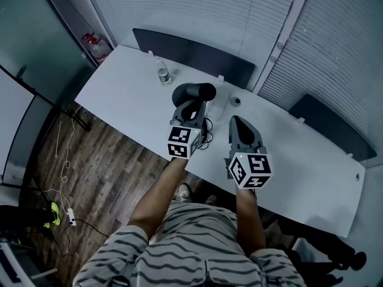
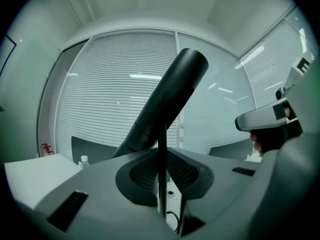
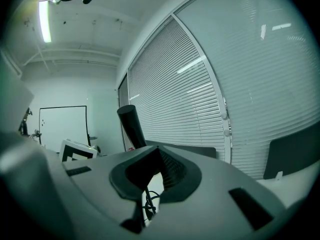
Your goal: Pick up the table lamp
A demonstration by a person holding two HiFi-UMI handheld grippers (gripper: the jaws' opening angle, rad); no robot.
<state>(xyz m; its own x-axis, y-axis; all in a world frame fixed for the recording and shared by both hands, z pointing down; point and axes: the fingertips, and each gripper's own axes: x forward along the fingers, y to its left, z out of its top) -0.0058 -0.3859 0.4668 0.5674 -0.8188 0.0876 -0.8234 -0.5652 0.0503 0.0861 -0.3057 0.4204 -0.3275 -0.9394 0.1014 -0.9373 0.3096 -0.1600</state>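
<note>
Lamp [image 1: 193,92] stands out near the middle of the head view, its black tube-shaped head lying over the white table [image 1: 131,100] just above the left gripper [image 1: 191,111]. In the left gripper view the same black head slants from the center up toward the upper right of the frame, and a thin black stem [image 2: 162,149] runs straight down from it into the narrow slit between the jaws. The left gripper's jaws are clamped on that stem, one pad on each side of it. Whether the lamp's foot rests on the table cannot be told.

The right gripper [image 1: 237,124] sits just right of the lamp in the head view, a little lower in the frame than the left one, and close beside it without touching. In the right gripper view its jaws meet at the tips with nothing between them; through the gap lower down a loop of black cable [image 3: 148,201] shows on the white tabletop. The lamp head rises left of center in that view.

A small water bottle [image 1: 164,75] stands on the table, up and to the left of the lamp, well apart from both grippers. Closed blinds [image 1: 197,11] fill the top of the head view, and a wood floor [image 1: 102,166] lies at lower left.
</note>
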